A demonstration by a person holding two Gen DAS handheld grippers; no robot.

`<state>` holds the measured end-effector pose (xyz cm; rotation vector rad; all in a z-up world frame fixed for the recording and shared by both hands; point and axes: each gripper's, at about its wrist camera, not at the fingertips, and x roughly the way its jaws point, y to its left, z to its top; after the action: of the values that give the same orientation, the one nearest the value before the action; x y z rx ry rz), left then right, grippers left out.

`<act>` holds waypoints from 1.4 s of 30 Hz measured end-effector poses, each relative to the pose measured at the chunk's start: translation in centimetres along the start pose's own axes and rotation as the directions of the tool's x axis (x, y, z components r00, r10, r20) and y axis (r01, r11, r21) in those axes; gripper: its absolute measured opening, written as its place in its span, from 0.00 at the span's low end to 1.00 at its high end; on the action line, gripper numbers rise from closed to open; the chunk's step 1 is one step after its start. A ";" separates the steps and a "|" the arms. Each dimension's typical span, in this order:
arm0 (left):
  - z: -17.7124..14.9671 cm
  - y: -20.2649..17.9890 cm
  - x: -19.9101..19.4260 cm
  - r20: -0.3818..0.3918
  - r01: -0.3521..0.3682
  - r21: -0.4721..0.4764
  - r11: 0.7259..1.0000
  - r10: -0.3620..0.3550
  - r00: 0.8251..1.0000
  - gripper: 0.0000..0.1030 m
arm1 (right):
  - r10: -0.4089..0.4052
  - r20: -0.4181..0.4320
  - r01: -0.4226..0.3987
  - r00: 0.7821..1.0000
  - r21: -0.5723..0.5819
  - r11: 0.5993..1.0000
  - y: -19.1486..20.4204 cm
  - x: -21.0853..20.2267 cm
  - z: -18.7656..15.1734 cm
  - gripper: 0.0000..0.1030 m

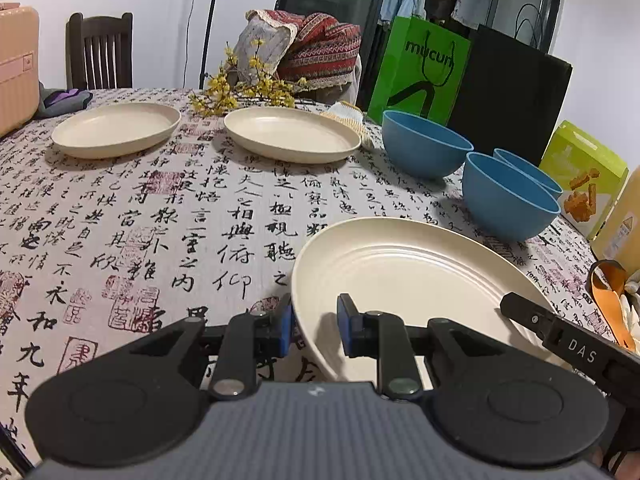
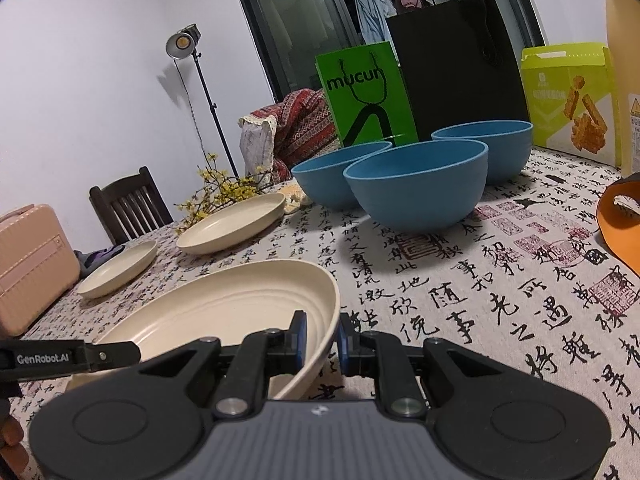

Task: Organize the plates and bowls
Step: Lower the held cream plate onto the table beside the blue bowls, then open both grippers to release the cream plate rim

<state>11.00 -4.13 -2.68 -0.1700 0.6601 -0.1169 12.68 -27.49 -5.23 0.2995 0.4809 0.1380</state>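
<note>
A large cream plate (image 1: 408,276) is gripped at opposite edges by two hand-held grippers above a table (image 1: 120,208) draped in a calligraphy-print cloth. The left gripper (image 1: 314,326) is seen closed on the plate's near rim, one blue pad outside the rim and the other inside the dish. The right gripper (image 2: 320,336) is likewise clamped on the rim at the plate's other side, its jaws narrowed to the thickness of the wall. The plate is tilted, its gripped edges raised; whether its far edge touches the cloth cannot be told.

Two smaller cream plates (image 1: 116,130) (image 1: 292,134) are laid side by side at the far side of the table, well apart from the held plate. Three blue bowls (image 2: 418,182) (image 2: 340,172) (image 2: 490,148) are clustered closely together, upright, beyond the plate on its right. A spray of yellow flowers (image 1: 236,88) is laid behind the two plates. A green paper bag (image 2: 368,96) and a black bag (image 2: 460,64) are stood behind the bowls, a lime-green snack box (image 2: 568,100) beside them. A pink case (image 2: 32,268) is seen at the table's left end, and a dark wooden chair (image 1: 100,50) behind it.
</note>
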 end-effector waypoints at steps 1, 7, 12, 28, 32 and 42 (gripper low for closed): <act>0.0 0.0 0.1 -0.004 0.001 0.000 1.000 -0.001 1.000 0.22 | -0.001 -0.005 0.001 1.000 0.002 1.000 0.0 0.1 0.0 0.15; -0.2 0.0 0.8 -0.019 0.000 -0.001 1.000 0.000 1.000 0.22 | -0.009 -0.023 0.010 1.000 0.010 1.000 -0.2 0.3 -0.1 0.15; -0.3 0.0 1.2 -0.027 -0.001 0.001 1.000 0.001 1.000 0.22 | -0.013 -0.039 0.014 0.999 0.021 1.000 -0.5 0.5 -0.1 0.15; -0.3 0.7 1.5 -0.006 0.045 -0.021 0.999 -0.046 0.999 0.36 | 0.018 -0.017 -0.017 1.000 0.050 0.999 -1.2 0.1 -0.5 0.18; -0.1 1.2 1.4 0.007 0.056 -0.034 0.998 -0.056 0.998 0.52 | 0.032 -0.003 -0.031 0.999 0.061 0.998 -1.4 0.0 -0.5 0.30; -0.1 2.1 1.4 0.025 0.107 -0.085 0.991 -0.105 0.994 0.89 | 0.024 0.034 -0.026 0.999 0.049 0.998 -1.1 -0.5 -0.6 0.63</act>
<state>12.11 -2.36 -4.01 -0.2889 0.6358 -0.1884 11.99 -28.54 -5.86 0.3555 0.4478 0.1453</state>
